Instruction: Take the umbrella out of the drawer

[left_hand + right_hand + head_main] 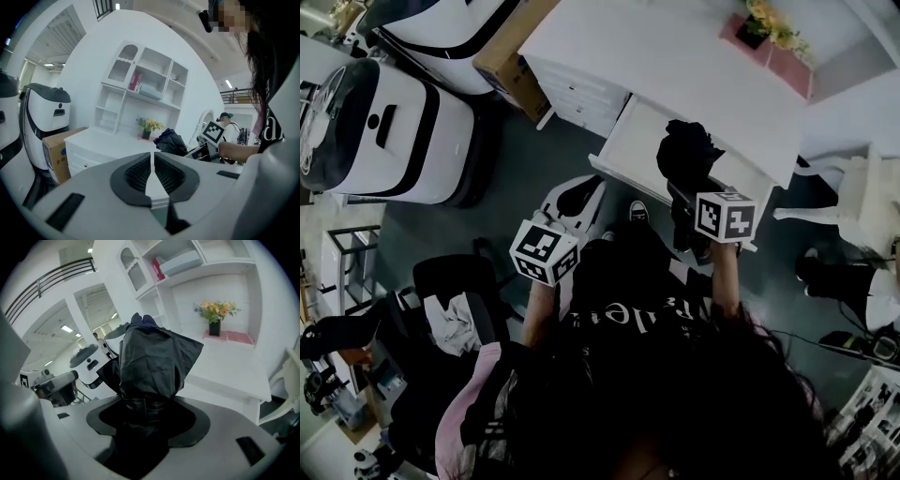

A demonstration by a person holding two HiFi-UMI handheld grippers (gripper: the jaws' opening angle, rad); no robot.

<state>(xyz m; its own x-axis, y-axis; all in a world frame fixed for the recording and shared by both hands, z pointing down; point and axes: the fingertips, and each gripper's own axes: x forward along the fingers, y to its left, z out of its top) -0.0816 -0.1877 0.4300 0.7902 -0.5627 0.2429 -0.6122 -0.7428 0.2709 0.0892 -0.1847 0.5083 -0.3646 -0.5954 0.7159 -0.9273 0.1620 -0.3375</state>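
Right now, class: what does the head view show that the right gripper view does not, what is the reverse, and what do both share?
Only the head view: the open drawer and a cardboard box beside the desk. Only the right gripper view: shelves with a red book, and a close look at the right gripper with its jaws closed on the umbrella. Both: the black umbrella, the flowers and the white desk.
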